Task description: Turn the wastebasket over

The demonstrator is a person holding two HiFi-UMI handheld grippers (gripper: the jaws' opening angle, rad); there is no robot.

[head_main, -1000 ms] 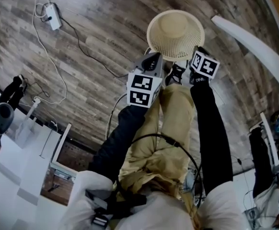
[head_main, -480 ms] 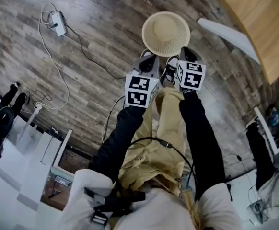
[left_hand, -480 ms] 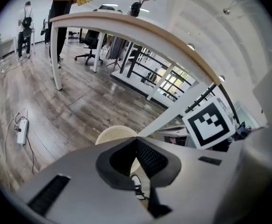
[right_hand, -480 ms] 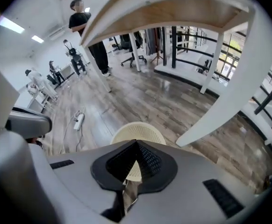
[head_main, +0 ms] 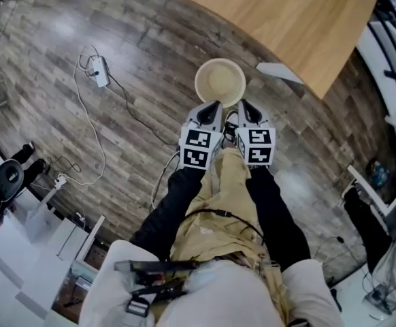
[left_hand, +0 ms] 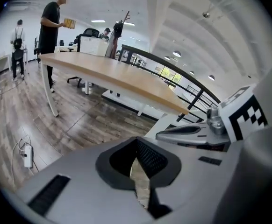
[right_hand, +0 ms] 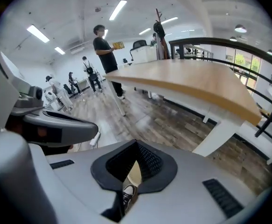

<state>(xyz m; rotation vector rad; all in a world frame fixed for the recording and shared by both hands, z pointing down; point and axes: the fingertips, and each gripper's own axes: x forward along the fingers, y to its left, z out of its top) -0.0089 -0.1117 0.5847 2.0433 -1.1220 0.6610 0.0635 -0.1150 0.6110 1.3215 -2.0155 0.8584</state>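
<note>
The cream woven wastebasket (head_main: 220,82) stands on the wood floor just beyond my feet, its round face toward me; I cannot tell whether that is its mouth or its base. Both grippers hang high above it, side by side and apart from it. My left gripper (head_main: 214,105) is shut and holds nothing; its view shows the dark pads meeting at the tip (left_hand: 137,148), with a sliver of cream below. My right gripper (head_main: 243,105) is also shut and empty (right_hand: 136,152); a shoe shows through the slit under its jaws.
A long wooden desk (head_main: 286,12) with a white leg (head_main: 278,71) stands behind the basket. A power strip (head_main: 101,72) and its cable lie on the floor to the left. A person (left_hand: 50,27) stands at the desk's far end, and a black railing (right_hand: 248,59) runs along the right.
Both grippers have risen away from the wastebasket and drawn closer together. The view has lifted too, so the basket looks smaller and more of the desk shows.
</note>
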